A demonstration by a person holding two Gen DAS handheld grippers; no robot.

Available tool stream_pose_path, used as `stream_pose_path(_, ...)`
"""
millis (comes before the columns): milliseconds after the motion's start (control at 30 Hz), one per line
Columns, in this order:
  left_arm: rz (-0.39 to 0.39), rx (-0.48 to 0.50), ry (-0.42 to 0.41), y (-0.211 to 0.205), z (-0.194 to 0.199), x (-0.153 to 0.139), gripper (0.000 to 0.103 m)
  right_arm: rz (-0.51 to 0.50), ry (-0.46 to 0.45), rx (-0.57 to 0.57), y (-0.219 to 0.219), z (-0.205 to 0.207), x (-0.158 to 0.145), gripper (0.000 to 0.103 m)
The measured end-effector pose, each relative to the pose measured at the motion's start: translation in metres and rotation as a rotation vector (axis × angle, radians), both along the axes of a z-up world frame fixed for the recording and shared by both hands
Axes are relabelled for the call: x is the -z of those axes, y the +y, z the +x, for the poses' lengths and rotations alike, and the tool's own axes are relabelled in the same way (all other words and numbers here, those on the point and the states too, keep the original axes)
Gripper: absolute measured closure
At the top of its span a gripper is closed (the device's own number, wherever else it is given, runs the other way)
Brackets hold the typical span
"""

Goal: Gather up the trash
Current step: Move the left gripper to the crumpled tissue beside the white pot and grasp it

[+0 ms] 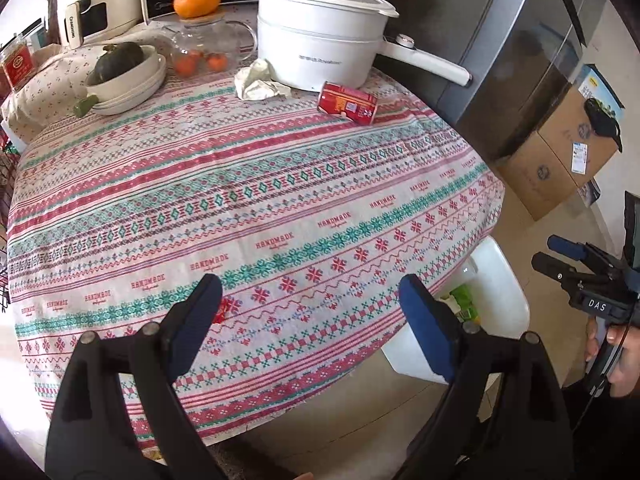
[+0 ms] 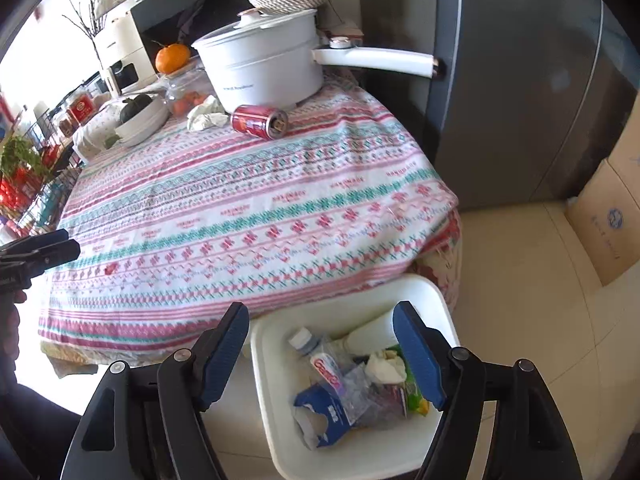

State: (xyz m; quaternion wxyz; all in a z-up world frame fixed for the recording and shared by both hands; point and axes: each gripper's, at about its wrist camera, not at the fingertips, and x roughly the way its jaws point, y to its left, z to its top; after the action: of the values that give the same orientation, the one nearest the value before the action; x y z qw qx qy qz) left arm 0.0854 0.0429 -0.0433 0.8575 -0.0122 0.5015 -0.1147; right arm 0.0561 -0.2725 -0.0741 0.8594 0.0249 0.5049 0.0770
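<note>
- Your right claw (image 2: 320, 356) hangs over the white bin (image 2: 280, 420) on the floor, its blue pads wide apart and nothing between them. No earlier look at it is on hand, so take it simply as empty.
- The bin already holds a torn blue carton (image 2: 320, 412), a toothpaste tube (image 2: 326, 372), a small bottle (image 2: 302, 338), crumpled tissue and clear plastic. What lies under that pile is hidden.
- Your left claw (image 1: 310, 322) is over the near edge of the counter (image 1: 280, 184), pads spread and empty.
- A small red scrap (image 1: 221, 309) lies on the cloth just beside the left pad. It is tiny and half covered by the pad; I cannot tell what it is. On the red pattern you could easily overlook it, or pinch the cloth with it.
- Pinched cloth is the larger danger: a tug would drag everything standing at the back.
- Far side: the red can (image 1: 347, 103) lies on its side near the counter's right edge, and a nudge could roll it off.
- The crumpled paper (image 1: 259, 82) rests against the white pot (image 1: 320, 40), close to the glass teapot (image 1: 212, 46), so a wide reach may knock either one.
- The bowl (image 1: 128, 80) with the squash is no trash.
</note>
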Motion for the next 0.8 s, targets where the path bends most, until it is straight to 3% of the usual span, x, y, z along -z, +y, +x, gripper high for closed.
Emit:
stream_pose_path(233, -0.014, -0.088, -0.024, 0.021, 0.013, -0.010, 0.010, -0.004, -0.050, -0.023, 0.029, 0.023, -0.011, 0.024)
stream_pose_path(433, 0.054, -0.119, -0.025, 0.032, 0.032, -0.007, 0.010, -0.023, -0.072, -0.033, 0.049, 0.048, -0.012, 0.024)
stream_pose_path(633, 0.110, -0.149, -0.024, 0.045, 0.071, 0.013, 0.010, -0.040, -0.070, -0.030, 0.053, 0.069, -0.005, 0.023)
stream_pose_path(800, 0.090, -0.149, -0.071, 0.048, 0.115, 0.031, 0.010, -0.070, -0.050, -0.019, 0.050, 0.082, 0.004, 0.023)
